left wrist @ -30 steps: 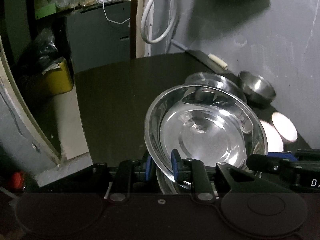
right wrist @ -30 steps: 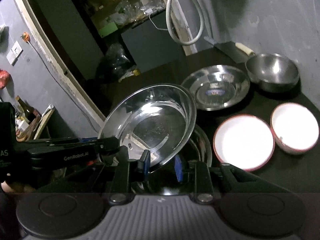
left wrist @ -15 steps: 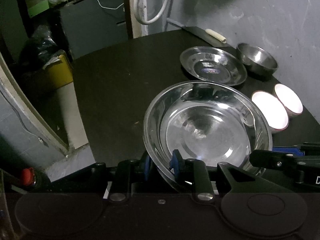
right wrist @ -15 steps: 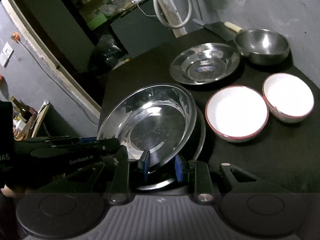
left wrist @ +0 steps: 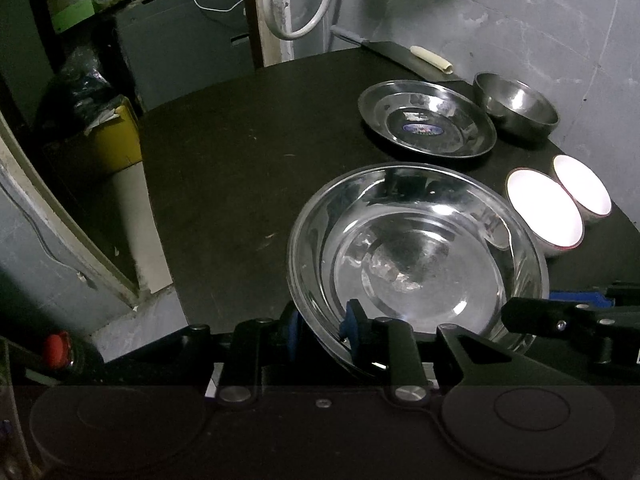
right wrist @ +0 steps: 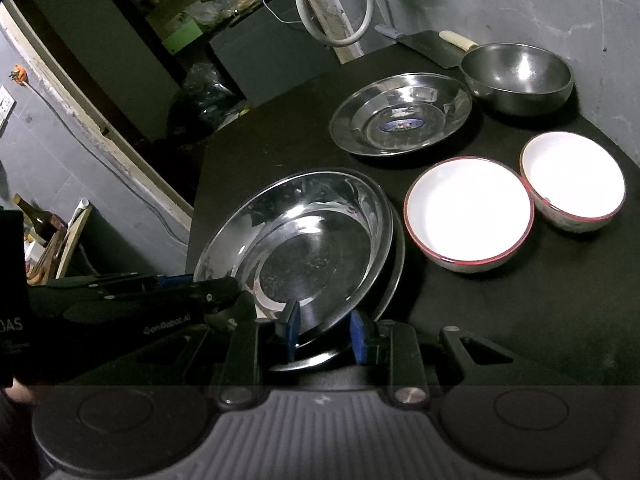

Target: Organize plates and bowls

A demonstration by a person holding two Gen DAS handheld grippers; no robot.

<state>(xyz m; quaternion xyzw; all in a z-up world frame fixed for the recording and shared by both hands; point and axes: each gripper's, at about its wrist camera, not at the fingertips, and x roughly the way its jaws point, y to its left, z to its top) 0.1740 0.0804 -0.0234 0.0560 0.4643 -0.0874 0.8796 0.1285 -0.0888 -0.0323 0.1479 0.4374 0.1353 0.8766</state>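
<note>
Steel plate point(left wrist: 416, 264) sits nested on another plate point(right wrist: 394, 264) on the dark surface point(left wrist: 224, 184). Left gripper point(left wrist: 322, 330) fingers, just eased slightly, straddle its rim at 7 o'clock; right gripper point(right wrist: 325, 334) fingers narrowly bracket the near rim. White bowls point(right wrist: 468, 212) at 3 o'clock.

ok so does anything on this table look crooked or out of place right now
Yes, one thing. The top steel plate sits tilted on the steel plate beneath it, not nested flat, both grippers at its near rim. A cleaver lies by the wall among the dishes. No spills or damage visible.
</note>
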